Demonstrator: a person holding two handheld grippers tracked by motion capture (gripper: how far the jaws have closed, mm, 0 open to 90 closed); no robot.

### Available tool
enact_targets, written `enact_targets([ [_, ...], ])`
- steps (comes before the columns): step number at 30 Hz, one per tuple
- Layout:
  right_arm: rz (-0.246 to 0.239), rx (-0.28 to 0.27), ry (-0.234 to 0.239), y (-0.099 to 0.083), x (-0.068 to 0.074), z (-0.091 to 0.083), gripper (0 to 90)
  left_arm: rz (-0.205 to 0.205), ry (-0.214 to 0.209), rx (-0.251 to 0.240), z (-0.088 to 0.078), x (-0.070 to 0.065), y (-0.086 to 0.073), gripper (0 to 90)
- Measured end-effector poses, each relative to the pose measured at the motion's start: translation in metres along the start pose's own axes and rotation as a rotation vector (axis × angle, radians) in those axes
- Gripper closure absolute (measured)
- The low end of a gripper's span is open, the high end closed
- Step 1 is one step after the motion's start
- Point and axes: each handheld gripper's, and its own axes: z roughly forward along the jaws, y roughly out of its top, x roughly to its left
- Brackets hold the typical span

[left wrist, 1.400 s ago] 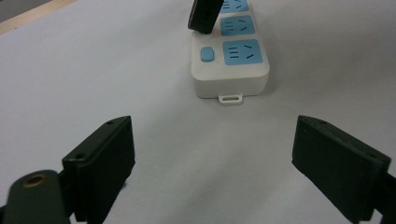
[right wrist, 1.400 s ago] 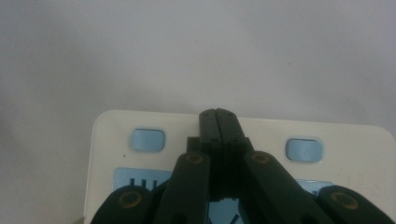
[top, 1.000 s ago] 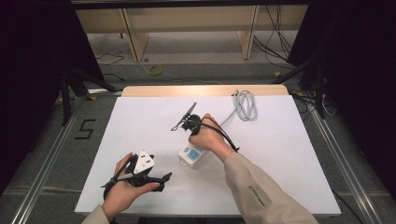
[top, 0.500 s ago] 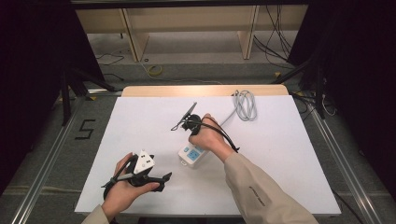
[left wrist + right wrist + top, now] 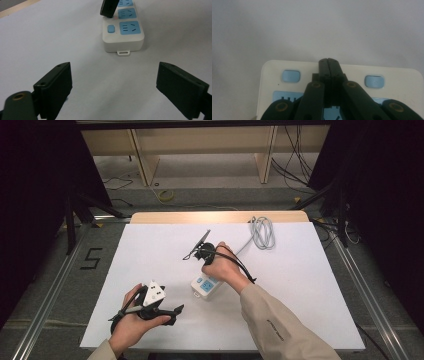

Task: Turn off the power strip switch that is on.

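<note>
Power strip (image 5: pixel 206 285): white, blue sockets, flat on the table (image 5: pixel 310 285), directly under the right hand-held gripper (image 5: pixel 328 60).
Right hand-held gripper: jaws clenched together, empty, tips over the strip between two blue buttons.
Left hand-held gripper (image 5: pixel 113 90): jaws spread, released, the strip just ahead.
Technique: likely a button press; push straight down, steadying the strip.

White table (image 5: pixel 310 285), coiled grey cable (image 5: pixel 262 232) (far edge), wooden shelving (image 5: pixel 200 145) beyond

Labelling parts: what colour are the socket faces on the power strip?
Light blue, set in the white power strip; clearest in the left gripper view.
</note>
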Motion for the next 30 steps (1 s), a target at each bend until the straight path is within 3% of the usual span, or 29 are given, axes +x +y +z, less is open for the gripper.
enact_targets([
  [30, -0.002, -0.015, -0.003, -0.0024, -0.0019, -0.0007, 90.0, 0.0, 0.0, 0.001, -0.0001, 0.0003, 0.0, 12.8],
])
